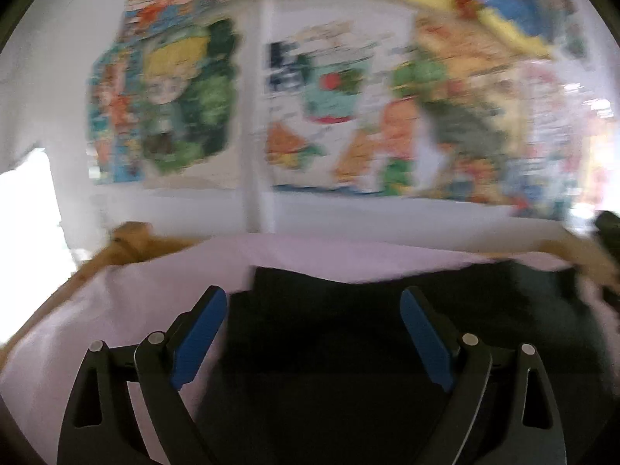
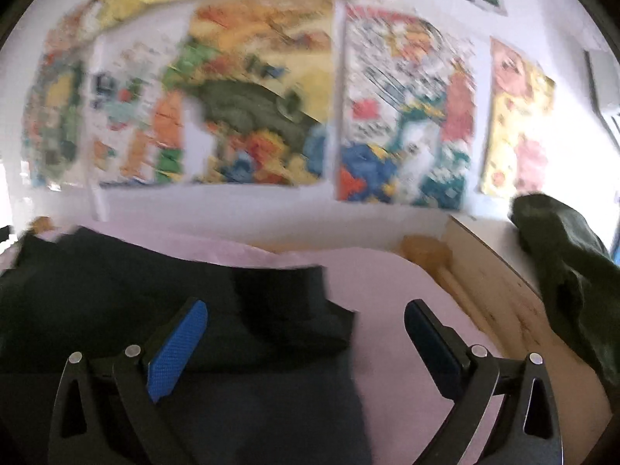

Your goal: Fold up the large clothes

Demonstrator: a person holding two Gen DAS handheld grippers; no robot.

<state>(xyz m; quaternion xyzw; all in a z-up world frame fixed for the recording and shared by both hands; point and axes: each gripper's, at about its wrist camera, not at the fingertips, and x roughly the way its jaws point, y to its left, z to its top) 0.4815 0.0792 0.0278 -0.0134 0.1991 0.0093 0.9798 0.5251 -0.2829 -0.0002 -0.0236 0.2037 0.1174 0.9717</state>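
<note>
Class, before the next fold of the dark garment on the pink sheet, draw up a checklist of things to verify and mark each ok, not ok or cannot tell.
1. Left gripper open, nothing between its jaws: ok.
2. Right gripper open, nothing held: ok.
3. Dark garment lying on the pink sheet: ok.
4. Garment flat and smooth: cannot tell, pictures blurred.
5. Green bundle clear of the garment: ok.
</note>
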